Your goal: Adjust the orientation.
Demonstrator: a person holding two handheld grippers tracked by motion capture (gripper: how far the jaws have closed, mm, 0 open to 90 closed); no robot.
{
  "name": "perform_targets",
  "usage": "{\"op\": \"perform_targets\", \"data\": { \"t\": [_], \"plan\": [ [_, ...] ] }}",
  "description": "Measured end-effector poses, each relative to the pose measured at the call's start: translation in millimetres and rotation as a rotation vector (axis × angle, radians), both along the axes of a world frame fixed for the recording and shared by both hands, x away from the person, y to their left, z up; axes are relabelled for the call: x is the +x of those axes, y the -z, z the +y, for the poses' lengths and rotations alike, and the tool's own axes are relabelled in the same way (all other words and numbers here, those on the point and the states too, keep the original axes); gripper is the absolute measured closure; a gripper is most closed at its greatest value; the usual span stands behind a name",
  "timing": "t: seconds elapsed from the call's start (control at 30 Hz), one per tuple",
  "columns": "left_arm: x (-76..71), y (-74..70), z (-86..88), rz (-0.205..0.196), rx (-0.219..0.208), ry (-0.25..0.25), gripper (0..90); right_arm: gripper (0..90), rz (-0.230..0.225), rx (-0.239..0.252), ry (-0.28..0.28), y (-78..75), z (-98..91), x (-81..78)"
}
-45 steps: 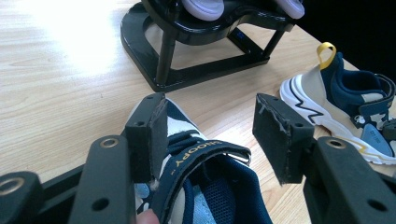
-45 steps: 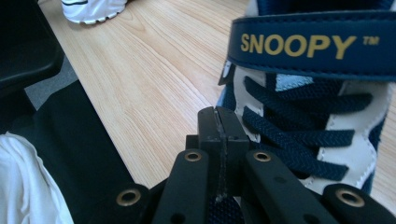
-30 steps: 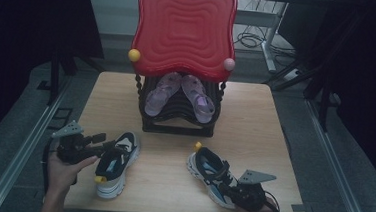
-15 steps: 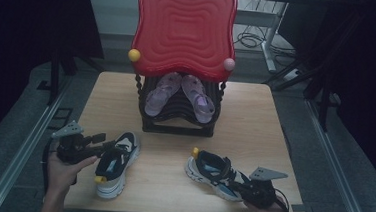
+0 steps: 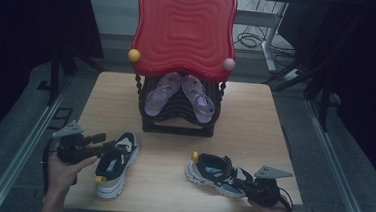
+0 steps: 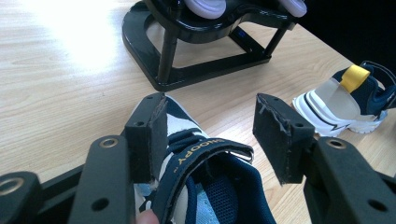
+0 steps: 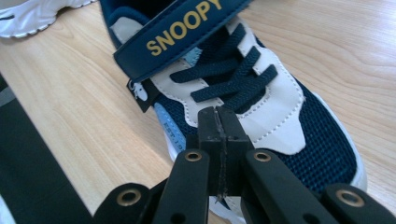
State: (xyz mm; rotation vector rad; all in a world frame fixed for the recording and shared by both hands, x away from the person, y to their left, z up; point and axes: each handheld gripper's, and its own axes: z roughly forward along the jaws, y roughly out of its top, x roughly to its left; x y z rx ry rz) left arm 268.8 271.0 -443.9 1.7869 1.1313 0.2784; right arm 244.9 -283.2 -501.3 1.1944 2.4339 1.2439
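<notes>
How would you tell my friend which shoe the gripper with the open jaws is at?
Find the big red tray standing above the black shoe rack on the wooden table. Two navy and white Snoopy sneakers lie in front. It's the left sneaker, at the left gripper, with its yellow heel tab towards the person; the right sneaker lies crosswise.
</notes>
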Motion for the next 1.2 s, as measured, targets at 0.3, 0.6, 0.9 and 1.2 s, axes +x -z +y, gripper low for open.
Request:
{"op": "perform_targets", "data": {
  "t": [0.3,0.6,0.9,1.2],
  "plan": [
    [0.3,0.0,-0.6,-0.001,0.002,0.001,44.9,90.0,-0.015,-0.006,0.046,0.8,-5.9,5.5],
    [0.6,0.2,-0.8,-0.003,0.000,0.004,44.9,90.0,-0.038,-0.014,0.106,1.9,-11.1,19.6],
    [1.5,1.1,-1.2,0.000,-0.009,0.010,44.8,90.0,-0.054,-0.026,0.125,2.5,-10.2,34.7],
    [1.9,1.1,-1.1,-0.001,-0.012,0.014,44.8,90.0,-0.077,-0.038,0.126,3.1,-5.0,49.0]
  ]
}}
